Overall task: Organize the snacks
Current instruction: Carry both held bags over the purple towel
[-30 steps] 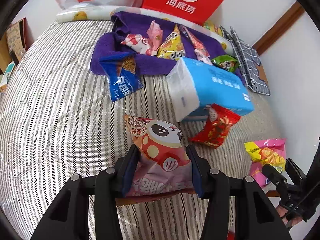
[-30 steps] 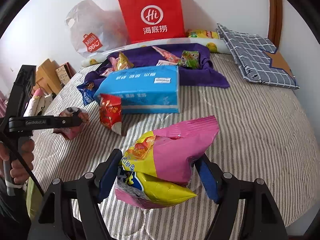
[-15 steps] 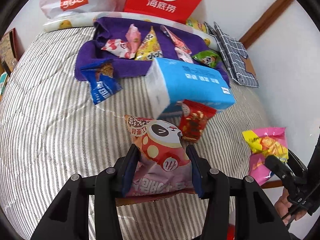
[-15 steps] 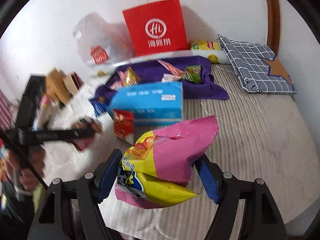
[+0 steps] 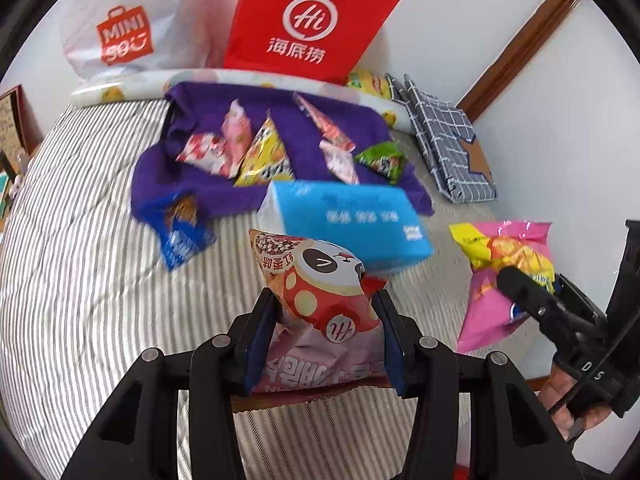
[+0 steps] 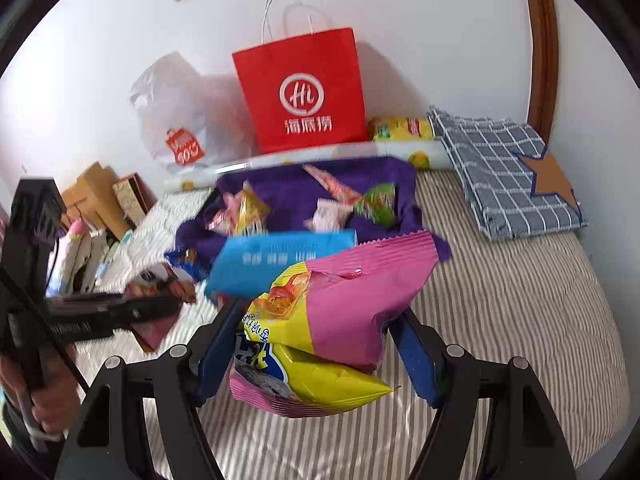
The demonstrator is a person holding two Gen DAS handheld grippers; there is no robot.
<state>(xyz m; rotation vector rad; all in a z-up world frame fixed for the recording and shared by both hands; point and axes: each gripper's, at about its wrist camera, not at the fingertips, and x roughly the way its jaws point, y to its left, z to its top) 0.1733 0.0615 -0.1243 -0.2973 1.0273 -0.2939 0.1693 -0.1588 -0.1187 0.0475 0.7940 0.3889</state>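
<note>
My left gripper (image 5: 322,300) is shut on a red and pink panda snack bag (image 5: 316,296), held above the striped bed. My right gripper (image 6: 316,312) is shut on a pink and yellow chip bag (image 6: 340,312); that bag also shows at the right of the left wrist view (image 5: 504,264). The left gripper shows at the left of the right wrist view (image 6: 120,312). Several small snack packs (image 5: 260,152) lie on a purple towel (image 5: 200,184) at the back. A blue snack bag (image 5: 182,232) lies at the towel's front edge.
A blue tissue pack (image 5: 352,220) lies on the striped bed (image 5: 80,280) in front of the towel. A red paper bag (image 5: 308,24) and a white plastic bag (image 5: 120,28) stand against the wall. A checked grey cushion (image 6: 508,172) lies at the back right.
Both grippers have risen and moved forward toward the towel and bags, each still holding its snack bag. The red snack pack by the tissue pack is now hidden behind the panda bag.
</note>
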